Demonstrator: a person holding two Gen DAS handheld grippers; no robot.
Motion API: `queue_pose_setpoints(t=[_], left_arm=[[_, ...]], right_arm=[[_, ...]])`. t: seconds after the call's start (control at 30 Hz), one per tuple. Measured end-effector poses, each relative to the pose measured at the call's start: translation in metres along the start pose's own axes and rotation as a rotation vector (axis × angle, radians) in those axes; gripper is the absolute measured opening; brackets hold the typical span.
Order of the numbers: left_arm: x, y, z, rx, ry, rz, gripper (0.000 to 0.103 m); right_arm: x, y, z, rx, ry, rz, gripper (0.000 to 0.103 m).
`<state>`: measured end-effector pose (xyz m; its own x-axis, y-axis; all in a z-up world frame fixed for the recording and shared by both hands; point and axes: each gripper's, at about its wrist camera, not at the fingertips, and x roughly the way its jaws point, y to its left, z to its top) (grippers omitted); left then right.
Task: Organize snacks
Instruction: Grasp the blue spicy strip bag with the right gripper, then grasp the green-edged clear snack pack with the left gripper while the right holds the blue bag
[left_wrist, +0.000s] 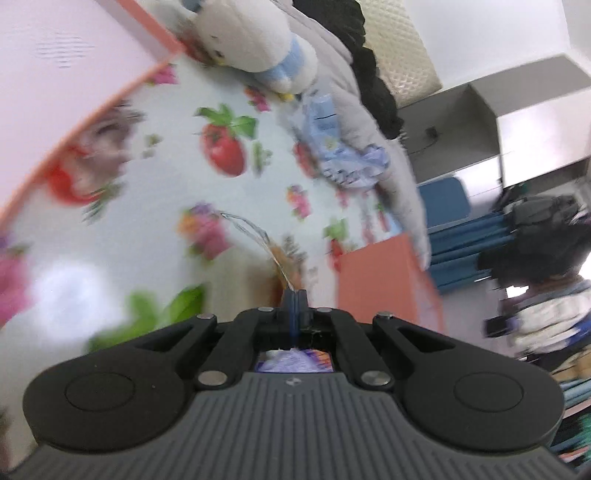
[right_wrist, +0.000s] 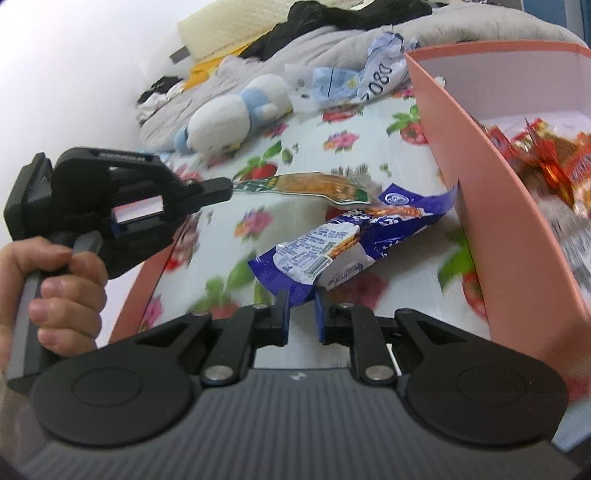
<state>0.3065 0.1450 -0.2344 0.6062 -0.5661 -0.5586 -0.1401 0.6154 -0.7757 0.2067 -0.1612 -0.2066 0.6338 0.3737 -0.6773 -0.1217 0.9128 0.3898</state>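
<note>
We hold a green packet (right_wrist: 314, 186) by its thin edge in the clamped-shut left gripper (right_wrist: 229, 190), and a blue packet (right_wrist: 332, 243) by one corner in the right gripper (right_wrist: 301, 314). Both hang over the bedsheet (right_wrist: 332, 147), with the pink box (right_wrist: 491, 206) at three o'clock. Such slight grips could let either packet slip or catch the box wall.

Crumpled white-and-blue wrapper (right_wrist: 384, 70) up at one o'clock in the right wrist view shows the digits "080". The blue snack bag (right_wrist: 343, 243) carries print at centre, too blurred to read. Nothing legible in the left view.
</note>
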Motion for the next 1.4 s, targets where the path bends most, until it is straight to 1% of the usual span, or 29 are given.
queue_pose_setpoints(t=[0.13, 0.23, 0.3, 0.37, 0.47, 0.53, 0.63, 0.67, 0.77, 0.83, 0.87, 0.9, 0.93, 0.97, 1.03, 1.13, 1.2, 1.23, 1.3, 1.33, 1.4], left_arm=[[-0.033, 0.011, -0.042, 0.025, -0.055, 0.06, 0.0], [-0.059, 0.012, -0.07, 0.052, -0.092, 0.095, 0.0], [-0.073, 0.01, -0.084, 0.074, -0.111, 0.114, 0.0], [-0.085, 0.007, -0.093, 0.076, -0.117, 0.117, 0.0], [-0.096, -0.003, -0.103, 0.115, -0.111, 0.129, 0.0], [-0.102, -0.008, -0.107, 0.114, -0.106, 0.111, 0.0], [-0.106, -0.013, -0.112, 0.13, -0.095, 0.118, 0.001], [-0.107, -0.013, -0.115, 0.138, -0.085, 0.119, 0.002], [-0.104, -0.012, -0.12, 0.152, -0.041, 0.128, 0.018], [-0.106, -0.013, -0.124, 0.187, -0.033, 0.162, 0.055], [-0.108, -0.015, -0.125, 0.212, -0.033, 0.173, 0.06], [-0.109, -0.016, -0.124, 0.236, -0.035, 0.179, 0.062], [-0.111, -0.019, -0.124, 0.27, -0.036, 0.188, 0.063], [-0.113, -0.023, -0.124, 0.3, -0.037, 0.199, 0.066], [-0.117, -0.032, -0.12, 0.359, -0.042, 0.212, 0.073], [-0.12, -0.048, -0.109, 0.454, -0.048, 0.202, 0.079], [-0.117, -0.059, -0.1, 0.518, -0.044, 0.208, 0.079], [-0.114, -0.063, -0.096, 0.549, -0.038, 0.202, 0.082], [-0.103, -0.071, -0.088, 0.635, 0.0, 0.17, 0.089], [-0.097, -0.072, -0.084, 0.662, 0.018, 0.173, 0.089], [-0.081, -0.074, -0.076, 0.724, 0.055, 0.185, 0.089]], right_arm=[[-0.024, -0.002, -0.018, -0.02, 0.027, 0.016, 0.017], [-0.04, -0.002, -0.026, -0.033, 0.022, 0.029, 0.017], [-0.05, -0.003, -0.03, -0.044, 0.02, 0.027, 0.017], [-0.059, -0.004, -0.033, -0.048, 0.012, 0.026, 0.017], [-0.073, -0.006, -0.037, -0.047, 0.004, 0.023, 0.017], [-0.083, -0.009, -0.038, -0.035, -0.006, 0.03, 0.017], [-0.091, -0.014, -0.038, -0.02, 0.004, 0.017, 0.017], [-0.092, -0.015, -0.039, -0.022, 0.008, 0.013, 0.018], [-0.096, -0.021, -0.039, 0.001, 0.031, -0.03, 0.02], [-0.098, -0.023, -0.037, 0.002, 0.04, -0.05, 0.025], [-0.1, -0.023, -0.037, -0.002, 0.04, -0.057, 0.039], [-0.102, -0.022, -0.037, -0.007, 0.031, -0.066, 0.055], [-0.105, -0.021, -0.037, -0.015, 0.017, -0.069, 0.061], [-0.107, -0.02, -0.037, -0.028, 0.002, -0.07, 0.064], [-0.106, -0.016, -0.036, -0.055, -0.013, -0.075, 0.064], [-0.097, -0.011, -0.034, -0.063, -0.025, -0.07, 0.064], [-0.089, -0.006, -0.032, -0.081, -0.038, -0.075, 0.063], [-0.085, -0.004, -0.031, -0.092, -0.047, -0.08, 0.063], [-0.075, 0.001, -0.027, -0.111, -0.058, -0.099, 0.063], [-0.071, 0.003, -0.026, -0.127, -0.061, -0.1, 0.064], [-0.06, 0.008, -0.022, -0.167, -0.068, -0.104, 0.072]])
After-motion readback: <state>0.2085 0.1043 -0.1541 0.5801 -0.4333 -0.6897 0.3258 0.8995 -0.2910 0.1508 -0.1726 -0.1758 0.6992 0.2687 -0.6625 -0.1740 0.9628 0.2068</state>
